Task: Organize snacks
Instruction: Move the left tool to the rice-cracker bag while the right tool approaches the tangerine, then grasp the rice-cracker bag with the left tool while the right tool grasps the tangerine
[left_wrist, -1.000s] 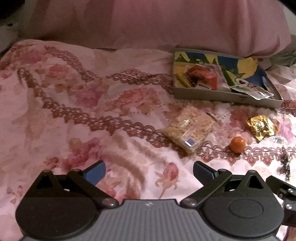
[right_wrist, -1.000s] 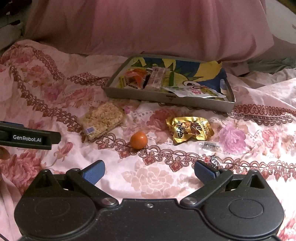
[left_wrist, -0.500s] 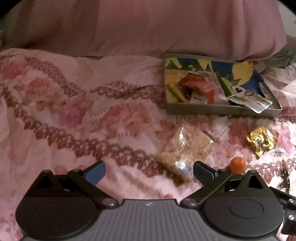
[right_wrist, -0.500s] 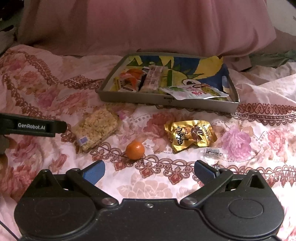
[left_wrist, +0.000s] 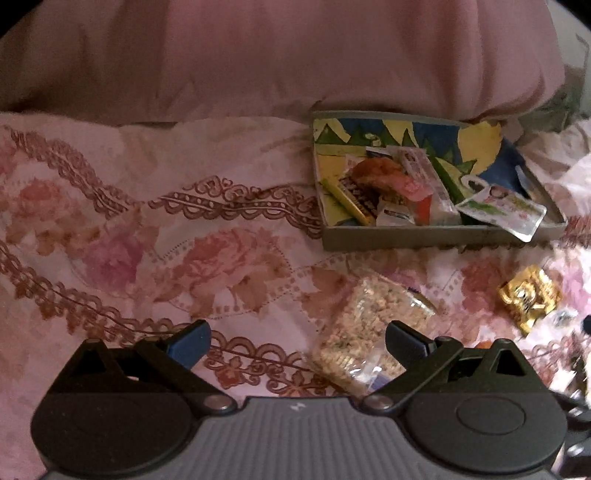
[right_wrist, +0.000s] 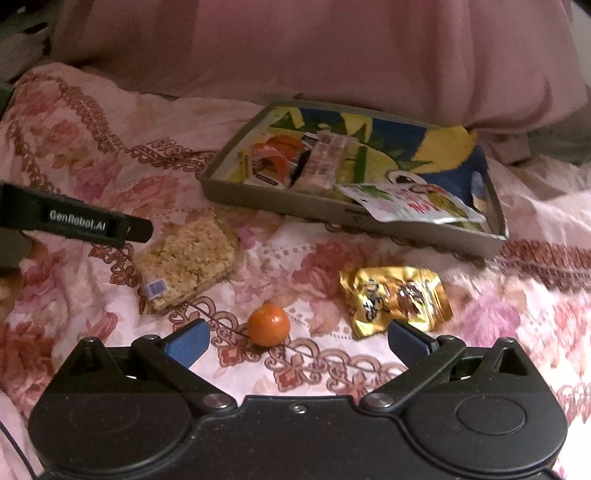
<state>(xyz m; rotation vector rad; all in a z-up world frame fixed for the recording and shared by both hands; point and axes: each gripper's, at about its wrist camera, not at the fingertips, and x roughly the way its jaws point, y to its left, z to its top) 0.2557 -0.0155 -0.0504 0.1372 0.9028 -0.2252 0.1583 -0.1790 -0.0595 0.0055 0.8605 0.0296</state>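
The snacks lay in 2 groups on a bed covered by a pink floral bedspread (right_wrist: 332, 254). 3 loose items rested on the bedspread in front of a shallow grey tray (right_wrist: 280, 206): a clear-wrapped crisped-rice bar (right_wrist: 188, 258), a small orange fruit (right_wrist: 268, 325) and a gold foil packet (right_wrist: 397, 299). The rice bar lay on the left, the fruit in the middle and nearest the camera, and the gold packet on the right; none of the 3 touched another.

The tray held several wrapped snacks, including an orange packet (right_wrist: 275, 158) at its left end and a white-and-green pouch (right_wrist: 410, 206) that overhung the near wall. A large pink pillow (right_wrist: 332, 55) lay behind the tray.

The right gripper (right_wrist: 297, 341) was positioned just short of the fruit, fingers spread wide apart and holding nothing. The fruit sat in line with the gap between them, and the gold packet lay just beyond the right finger.

The left gripper (left_wrist: 297, 341) also had its fingers spread and held nothing. In its view the rice bar (left_wrist: 369, 332) lay just inside the right finger (left_wrist: 404, 341). Contact could not be determined.
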